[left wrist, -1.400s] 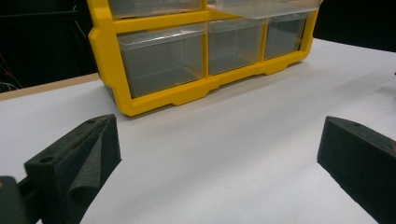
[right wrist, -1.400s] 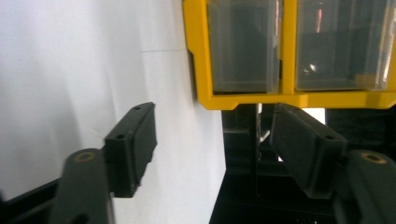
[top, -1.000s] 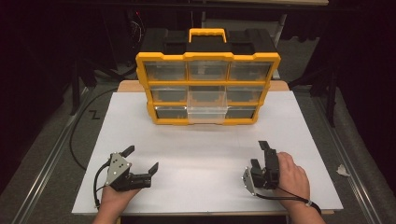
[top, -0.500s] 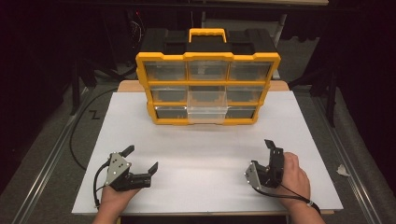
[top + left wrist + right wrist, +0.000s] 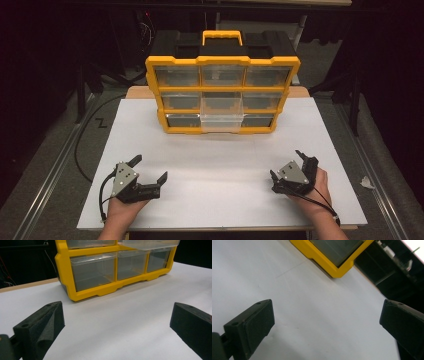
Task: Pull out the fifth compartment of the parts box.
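Your left hand-held gripper (image 5: 150, 170) sits low over the white counter (image 5: 215, 165), near its front edge. Its jaws stand wide apart, released, with nothing between them. In the left gripper view you see bare counter between the two black jaws, and the yellow box (image 5: 100, 277) stands ahead of them, well apart. The bottom row of clear drawers faces that hand-held gripper. One clear drawer (image 5: 150, 243) in the row above is pulled out a bit and sticks out past the others.

In the high view the box (image 5: 222, 95) stands upright at the far side of the counter, ahead of both hand-held grippers and between them. It has a yellow handle (image 5: 222, 37) on top and three rows of clear drawers. The pulled-out drawer (image 5: 221, 112) is in the middle of the box front.

Your right hand-held gripper (image 5: 287, 167) is near the front right of the counter, tipped to one side. Its jaws have just been opening and now stand wide, released, with nothing between them. In the right gripper view, a yellow corner of the box (image 5: 332, 267) lies ahead of the jaws, well apart from them.
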The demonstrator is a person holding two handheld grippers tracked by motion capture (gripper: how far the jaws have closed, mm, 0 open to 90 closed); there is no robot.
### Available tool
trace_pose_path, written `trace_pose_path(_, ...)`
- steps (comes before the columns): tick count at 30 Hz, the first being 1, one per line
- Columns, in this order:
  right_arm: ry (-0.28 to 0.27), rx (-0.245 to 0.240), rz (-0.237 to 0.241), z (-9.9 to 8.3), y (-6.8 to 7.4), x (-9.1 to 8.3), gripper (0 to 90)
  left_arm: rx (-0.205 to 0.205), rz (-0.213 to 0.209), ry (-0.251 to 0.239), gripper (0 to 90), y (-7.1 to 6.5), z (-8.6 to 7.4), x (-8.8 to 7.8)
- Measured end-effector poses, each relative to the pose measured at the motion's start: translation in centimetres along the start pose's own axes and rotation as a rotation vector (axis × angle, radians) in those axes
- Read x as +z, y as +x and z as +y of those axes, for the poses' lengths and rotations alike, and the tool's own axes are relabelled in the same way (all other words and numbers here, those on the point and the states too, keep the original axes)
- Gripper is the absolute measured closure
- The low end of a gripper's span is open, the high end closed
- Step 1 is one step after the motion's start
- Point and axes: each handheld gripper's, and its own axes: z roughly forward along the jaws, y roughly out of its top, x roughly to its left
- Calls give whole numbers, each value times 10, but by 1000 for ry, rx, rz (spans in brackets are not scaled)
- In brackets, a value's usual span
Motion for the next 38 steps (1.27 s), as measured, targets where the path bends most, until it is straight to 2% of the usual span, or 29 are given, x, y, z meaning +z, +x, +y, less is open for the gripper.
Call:
trace_pose_path(1, -10, 71, 34, -1, -2, 0, 6, -1, -1, 0, 2, 0, 0, 0)
trace_pose_path(5, -54, 195, 101, -1, -6, -3, 6, 0, -2, 2, 2, 1, 0, 0)
trace_pose_path(6, -54, 195, 101, -1, -6, -3, 6, 0, -2, 2, 2, 1, 0, 0)
trace_pose_path(7, -81, 264, 131, -1, -9, -5, 6, -1, -1, 3, 2, 1, 0, 0)
trace_pose_path(10, -121, 346, 158, -1, -13, -10, 6, -8, -1, -1, 2, 1, 0, -1)
trace_pose_path(11, -121, 346, 158, -1, -13, -10, 6, -8, -1, -1, 2, 1, 0, -1)
trace_pose_path(15, -188, 468, 188, -5, -19, -18, 6, -18, -5, 0, 2, 2, 0, -1)
trace_pose_path(16, -215, 517, 190, -8, -23, -21, 6, -25, -5, 2, 2, 3, 0, -1)
trace_pose_path(17, -215, 517, 190, -8, -23, -21, 6, -25, -5, 2, 2, 3, 0, -1)
trace_pose_path(18, -229, 559, 193, -13, -27, -24, 6, -36, -9, 5, 2, 4, 0, 0)
trace_pose_path(20, -233, 569, 195, -15, -28, -25, 6, -42, -11, 5, 2, 4, 0, 0)
trace_pose_path(21, -235, 593, 196, -20, -31, -27, 6, -50, -14, 5, 2, 5, -1, 0)
trace_pose_path(22, -234, 596, 193, -21, -31, -28, 6, -65, -19, 4, 2, 5, -1, 0)
trace_pose_path(25, -232, 611, 192, -25, -32, -27, 6, -74, -24, 8, 2, 7, -2, 0)
trace_pose_path(28, -228, 612, 195, -25, -31, -24, 6, -87, -27, 11, 3, 7, -2, 1)
trace_pose_path(35, -237, 584, 211, -21, -27, -24, 6, -83, -26, 13, 4, 6, -2, 1)
trace_pose_path(38, -240, 587, 210, -21, -27, -24, 6, -84, -24, 10, 4, 6, -2, 0)
